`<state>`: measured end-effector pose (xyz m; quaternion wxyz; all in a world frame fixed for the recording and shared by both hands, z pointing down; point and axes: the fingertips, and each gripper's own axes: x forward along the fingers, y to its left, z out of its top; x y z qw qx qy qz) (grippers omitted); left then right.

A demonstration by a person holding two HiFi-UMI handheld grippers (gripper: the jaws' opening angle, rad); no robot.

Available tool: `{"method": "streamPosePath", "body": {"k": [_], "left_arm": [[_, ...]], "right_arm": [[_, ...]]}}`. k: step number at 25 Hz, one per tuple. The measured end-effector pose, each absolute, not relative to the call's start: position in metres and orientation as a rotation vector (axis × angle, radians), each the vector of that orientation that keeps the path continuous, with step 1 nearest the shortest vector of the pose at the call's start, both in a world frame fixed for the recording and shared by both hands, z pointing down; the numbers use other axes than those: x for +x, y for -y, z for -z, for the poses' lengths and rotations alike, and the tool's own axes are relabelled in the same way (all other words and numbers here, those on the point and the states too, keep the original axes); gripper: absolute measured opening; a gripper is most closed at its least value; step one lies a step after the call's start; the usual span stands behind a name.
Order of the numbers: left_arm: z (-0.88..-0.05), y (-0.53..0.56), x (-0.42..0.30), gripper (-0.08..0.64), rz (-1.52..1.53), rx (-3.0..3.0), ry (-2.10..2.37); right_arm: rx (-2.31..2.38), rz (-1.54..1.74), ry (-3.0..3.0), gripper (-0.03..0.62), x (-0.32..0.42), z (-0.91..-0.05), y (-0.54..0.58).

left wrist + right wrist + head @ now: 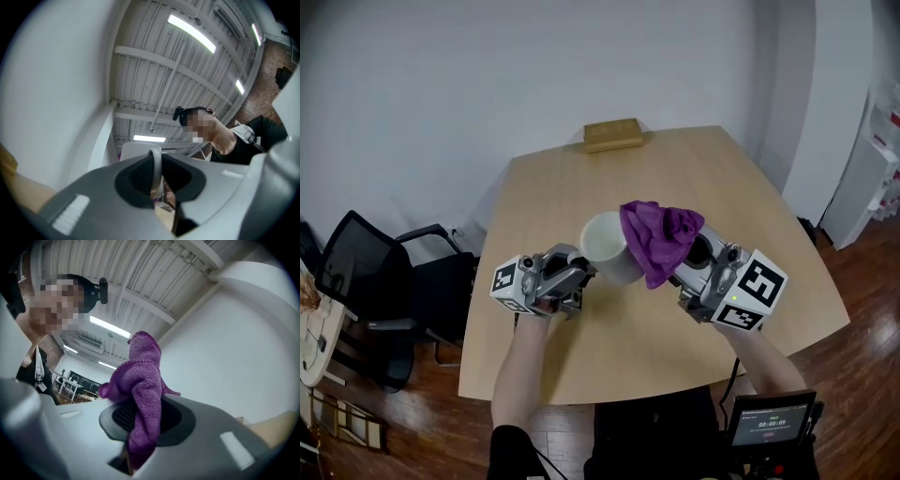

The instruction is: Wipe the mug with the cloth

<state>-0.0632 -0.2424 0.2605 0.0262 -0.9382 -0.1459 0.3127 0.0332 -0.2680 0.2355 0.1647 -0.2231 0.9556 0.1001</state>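
Note:
A white mug (607, 246) hangs above the wooden table (703, 164), tipped so its mouth faces up towards me. My left gripper (579, 267) is shut on the mug's handle (156, 165); in the left gripper view the thin white handle sits pinched between the black pads, with the mug's body (136, 151) behind it. A purple cloth (661, 234) lies bunched against the mug's right rim and side. My right gripper (694, 259) is shut on that cloth (143, 380), which rises in a fold from between the pads in the right gripper view.
A small wooden box (613, 135) sits at the table's far edge. A black office chair (389, 281) stands to the left of the table. A small screen device (769, 422) shows at the near right. A white cabinet (862, 187) stands at the far right.

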Motion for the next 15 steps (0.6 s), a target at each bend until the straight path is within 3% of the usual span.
{"method": "streamPosePath", "body": {"k": [8, 15], "left_arm": [[-0.256, 0.238, -0.072, 0.06, -1.004, -2.843, 0.454], [-0.264, 0.226, -0.069, 0.06, -0.887, -2.81, 0.496]], "right_arm": [[-0.741, 0.179, -2.901, 0.066, 0.034, -0.354, 0.297], [-0.591, 0.045, -2.669, 0.066, 0.059, -0.245, 0.279]]}}
